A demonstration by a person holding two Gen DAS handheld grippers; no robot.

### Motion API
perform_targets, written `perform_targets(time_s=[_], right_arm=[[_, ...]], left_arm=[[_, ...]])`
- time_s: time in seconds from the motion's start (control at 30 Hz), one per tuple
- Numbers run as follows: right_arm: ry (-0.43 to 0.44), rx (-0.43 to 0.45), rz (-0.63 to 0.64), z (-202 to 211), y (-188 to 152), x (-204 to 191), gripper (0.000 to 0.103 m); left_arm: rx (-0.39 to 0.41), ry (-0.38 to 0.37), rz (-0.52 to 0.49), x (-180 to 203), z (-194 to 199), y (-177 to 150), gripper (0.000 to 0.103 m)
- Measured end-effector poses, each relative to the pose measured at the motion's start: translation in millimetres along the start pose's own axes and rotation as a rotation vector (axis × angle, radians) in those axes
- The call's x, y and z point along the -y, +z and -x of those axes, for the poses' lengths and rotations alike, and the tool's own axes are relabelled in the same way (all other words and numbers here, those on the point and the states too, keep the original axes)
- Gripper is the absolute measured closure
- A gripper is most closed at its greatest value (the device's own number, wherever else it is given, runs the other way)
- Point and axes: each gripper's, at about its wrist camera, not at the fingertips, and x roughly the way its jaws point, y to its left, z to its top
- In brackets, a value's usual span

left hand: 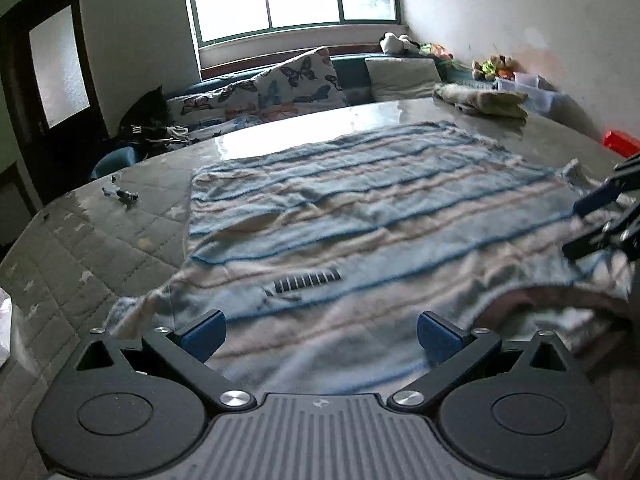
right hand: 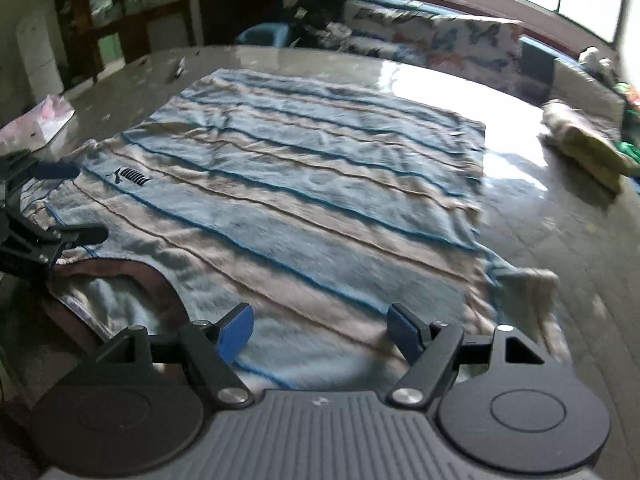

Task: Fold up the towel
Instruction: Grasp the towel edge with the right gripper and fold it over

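A towel (left hand: pixel 360 208) with blue and beige stripes and a small black logo lies spread flat on the table (left hand: pixel 100 248). In the left wrist view my left gripper (left hand: pixel 320 334) hovers open over the towel's near edge, nothing between its blue pads. My right gripper (left hand: pixel 588 224) shows at the right edge, open over the towel's right side. In the right wrist view the towel (right hand: pixel 320 184) fills the middle and my right gripper (right hand: pixel 320 332) is open above its near edge. The left gripper (right hand: pixel 72 202) stands open at the left, by the logo. A brown-trimmed part of the near edge (right hand: pixel 120 276) is turned over.
A pile of folded cloths (left hand: pixel 488 102) lies at the table's far right, with a red object (left hand: pixel 622 142) beside it. Small dark bits (left hand: pixel 124 196) lie left of the towel, and a plastic bag (right hand: pixel 40 120) sits at the table's left edge. A bench with butterfly cushions (left hand: pixel 296 80) runs behind.
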Motion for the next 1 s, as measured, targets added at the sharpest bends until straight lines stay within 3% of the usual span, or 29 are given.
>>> perform_targets(time_s=[0.2, 0.4, 0.53, 0.6, 0.77, 0.83, 1.0], right_arm=[[-0.028, 0.068, -0.088, 20, -36, 15, 0.028], [-0.058, 0.184, -0.228, 44, -46, 45, 0.03], [-0.119, 0.177, -0.343, 36, -57, 77, 0.036], [-0.15, 0.187, -0.388, 38, -64, 89, 0.044], [-0.262, 0.243, -0.477, 53, -79, 111, 0.044], [-0.307, 0.237, -0.497, 53, -84, 116, 0.044], [-0.343, 0.232, -0.498, 49, -93, 115, 0.055]], left_arm=[[-0.007, 0.007, 0.038, -4, 3, -9, 0.0], [-0.013, 0.016, 0.059, -8, 6, -12, 0.0], [-0.016, 0.026, 0.066, -8, 7, -13, 0.0], [-0.021, 0.032, 0.069, -9, 8, -13, 0.0], [-0.031, 0.048, 0.054, -10, 12, -9, 0.0], [-0.031, 0.051, 0.056, -9, 13, -7, 0.0], [-0.013, 0.048, 0.064, -8, 17, 2, 0.0]])
